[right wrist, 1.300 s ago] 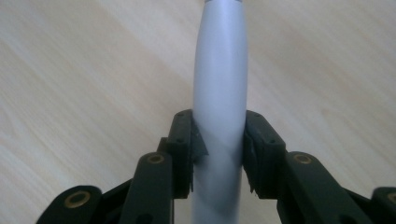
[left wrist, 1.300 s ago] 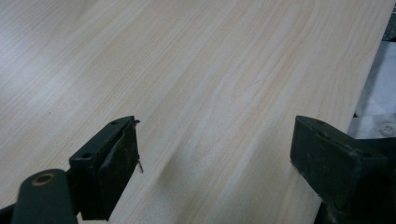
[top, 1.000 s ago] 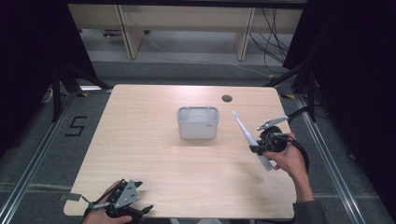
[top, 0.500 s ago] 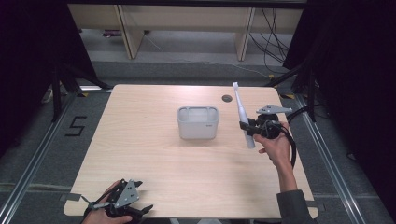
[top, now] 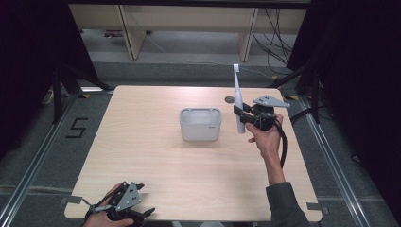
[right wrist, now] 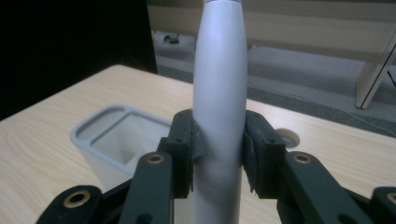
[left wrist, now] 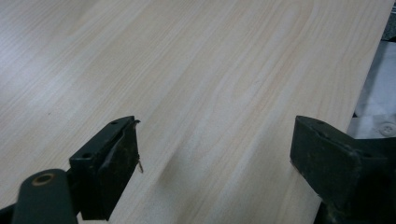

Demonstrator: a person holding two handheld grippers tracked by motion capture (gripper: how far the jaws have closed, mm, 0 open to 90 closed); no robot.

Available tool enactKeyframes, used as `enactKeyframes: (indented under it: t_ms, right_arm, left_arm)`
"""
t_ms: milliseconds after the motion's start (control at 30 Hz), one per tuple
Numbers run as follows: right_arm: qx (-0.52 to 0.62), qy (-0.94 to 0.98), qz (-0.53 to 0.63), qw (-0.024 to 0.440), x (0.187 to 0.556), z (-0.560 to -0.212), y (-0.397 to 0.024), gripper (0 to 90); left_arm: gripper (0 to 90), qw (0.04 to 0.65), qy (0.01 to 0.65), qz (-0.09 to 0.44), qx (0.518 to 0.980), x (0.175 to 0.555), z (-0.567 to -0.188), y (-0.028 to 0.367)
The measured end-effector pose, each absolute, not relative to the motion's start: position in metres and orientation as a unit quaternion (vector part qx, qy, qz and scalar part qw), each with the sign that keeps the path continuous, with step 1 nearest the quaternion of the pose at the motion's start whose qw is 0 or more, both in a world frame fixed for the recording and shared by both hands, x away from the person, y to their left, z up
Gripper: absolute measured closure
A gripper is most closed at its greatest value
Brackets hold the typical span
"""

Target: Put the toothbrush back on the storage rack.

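Our right gripper has carried the toothbrush up and toward the bin, tipping it from slanted to upright; jaws pinch its handle, just right of the bin. Left gripper rests spread and empty at the table edge. Next, we judge, lowering it in

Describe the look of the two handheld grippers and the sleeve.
Both the left gripper and the right gripper are black, each topped by a grey three-cornered plate. Brass-coloured rivets mark the jaw links. A black cable trails from the right one. The right sleeve is grey.
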State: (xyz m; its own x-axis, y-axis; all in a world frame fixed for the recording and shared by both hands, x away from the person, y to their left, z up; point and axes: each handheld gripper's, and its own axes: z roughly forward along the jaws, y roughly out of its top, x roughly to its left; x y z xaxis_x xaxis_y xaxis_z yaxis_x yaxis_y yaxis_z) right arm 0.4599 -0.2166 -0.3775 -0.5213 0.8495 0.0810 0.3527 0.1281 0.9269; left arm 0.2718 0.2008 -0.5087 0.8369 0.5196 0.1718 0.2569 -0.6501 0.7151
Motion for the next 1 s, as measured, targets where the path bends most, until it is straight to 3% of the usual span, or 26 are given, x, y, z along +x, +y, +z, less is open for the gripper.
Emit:
enactKeyframes:
  t_ms: [1000]
  right_arm:
    - [0.413, 0.688, 0.545, 0.244, 0.503, -0.371, -0.151, 66.6]
  left_arm:
    - [14.8, 0.363, 0.218, 0.178, 0.888, 0.272, -0.507, 0.202]
